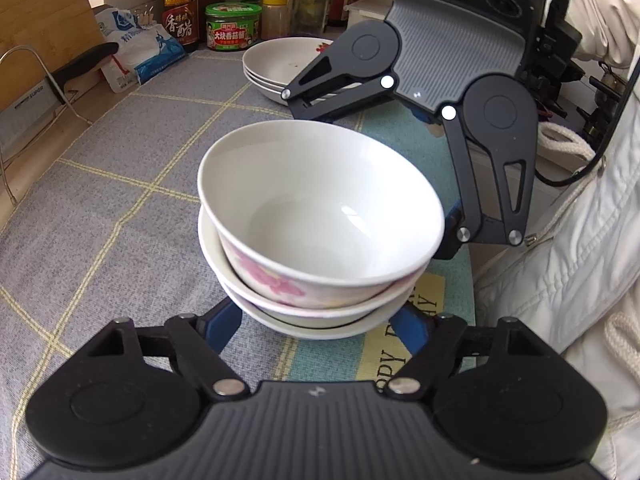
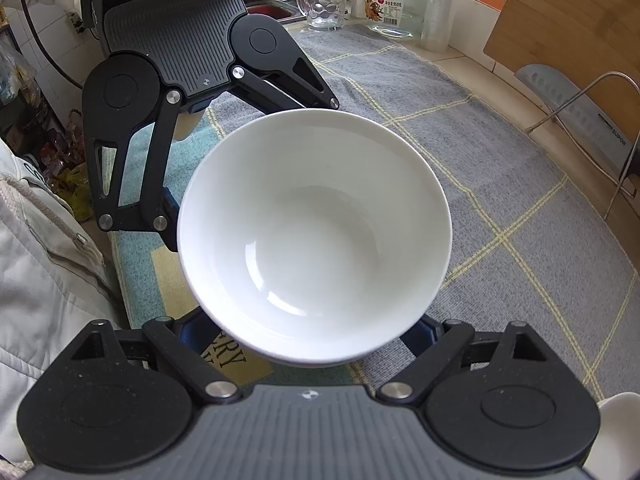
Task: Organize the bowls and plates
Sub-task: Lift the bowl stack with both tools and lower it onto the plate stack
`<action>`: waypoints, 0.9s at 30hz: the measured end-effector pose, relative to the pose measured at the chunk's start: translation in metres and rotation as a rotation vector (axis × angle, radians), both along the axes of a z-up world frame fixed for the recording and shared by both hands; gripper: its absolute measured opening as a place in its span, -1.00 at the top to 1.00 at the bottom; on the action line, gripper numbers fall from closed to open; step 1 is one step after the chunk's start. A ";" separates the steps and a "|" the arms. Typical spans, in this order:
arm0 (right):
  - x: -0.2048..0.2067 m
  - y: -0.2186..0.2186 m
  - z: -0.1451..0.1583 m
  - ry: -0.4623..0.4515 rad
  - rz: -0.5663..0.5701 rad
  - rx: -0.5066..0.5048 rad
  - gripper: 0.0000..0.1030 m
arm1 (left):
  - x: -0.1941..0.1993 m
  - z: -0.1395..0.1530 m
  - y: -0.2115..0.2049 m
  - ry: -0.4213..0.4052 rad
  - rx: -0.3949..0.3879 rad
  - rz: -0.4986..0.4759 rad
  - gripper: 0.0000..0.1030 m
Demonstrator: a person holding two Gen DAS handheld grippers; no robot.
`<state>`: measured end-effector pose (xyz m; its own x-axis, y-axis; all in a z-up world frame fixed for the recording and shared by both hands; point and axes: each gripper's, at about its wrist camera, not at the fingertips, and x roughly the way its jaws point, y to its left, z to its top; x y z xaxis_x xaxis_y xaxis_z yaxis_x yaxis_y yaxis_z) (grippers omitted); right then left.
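A stack of white bowls (image 1: 320,216) with pink flowers on the side sits on the grey checked mat (image 1: 100,208); the top bowl is tilted. It also shows in the right wrist view (image 2: 316,240). My left gripper (image 1: 316,320) is open, with blue fingers (image 1: 222,322) on both sides of the stack's base. My right gripper (image 2: 304,332) is open on the opposite side of the stack, its fingertips hidden under the bowls. A stack of shallow white plates (image 1: 280,64) sits farther back on the mat.
Vinegar bottle (image 1: 180,4), green tub (image 1: 232,26), jars and a blue-white bag (image 1: 136,48) stand at the back. A wire rack with a knife (image 2: 580,116) and wooden board (image 2: 568,12) line one side. A glass mug (image 2: 322,2) and jar (image 2: 396,0) stand near the sink.
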<state>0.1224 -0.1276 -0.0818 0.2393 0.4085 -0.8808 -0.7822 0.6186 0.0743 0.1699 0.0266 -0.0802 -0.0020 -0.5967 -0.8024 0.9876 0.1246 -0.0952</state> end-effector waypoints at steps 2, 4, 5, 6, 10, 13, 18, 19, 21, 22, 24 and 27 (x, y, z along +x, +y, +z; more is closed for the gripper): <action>0.000 0.000 0.000 0.000 -0.009 0.004 -0.84 | -0.001 0.000 -0.001 -0.012 0.002 0.004 -0.55; 0.000 -0.001 0.001 -0.001 -0.017 0.007 -0.84 | -0.003 0.001 -0.001 -0.016 0.002 0.005 -0.55; 0.000 -0.001 0.001 -0.004 -0.019 0.008 -0.84 | -0.003 0.001 -0.001 -0.020 0.001 0.005 -0.55; -0.001 -0.002 0.002 -0.007 -0.021 0.009 -0.84 | -0.003 0.002 -0.002 -0.023 0.001 0.005 -0.55; -0.002 -0.005 0.009 -0.027 -0.026 0.004 -0.84 | -0.004 0.006 -0.007 -0.041 -0.001 0.003 -0.55; -0.003 -0.012 0.015 -0.041 -0.032 0.004 -0.84 | -0.005 0.010 -0.015 -0.058 -0.002 -0.002 -0.55; -0.006 -0.030 0.026 -0.059 -0.046 0.002 -0.84 | -0.001 0.018 -0.032 -0.078 -0.007 -0.012 -0.55; -0.007 -0.034 0.029 -0.065 -0.049 0.002 -0.84 | 0.000 0.019 -0.035 -0.082 -0.009 -0.014 -0.55; -0.008 -0.046 0.033 -0.077 -0.056 -0.001 -0.84 | 0.004 0.022 -0.047 -0.094 -0.014 -0.019 -0.55; -0.008 -0.052 0.035 -0.083 -0.060 -0.003 -0.84 | 0.007 0.023 -0.053 -0.098 -0.017 -0.021 -0.55; -0.010 -0.067 0.040 -0.097 -0.072 -0.009 -0.84 | 0.013 0.026 -0.068 -0.108 -0.022 -0.030 -0.55; -0.013 -0.091 0.046 -0.115 -0.091 -0.022 -0.84 | 0.013 0.029 -0.090 -0.124 -0.031 -0.047 -0.54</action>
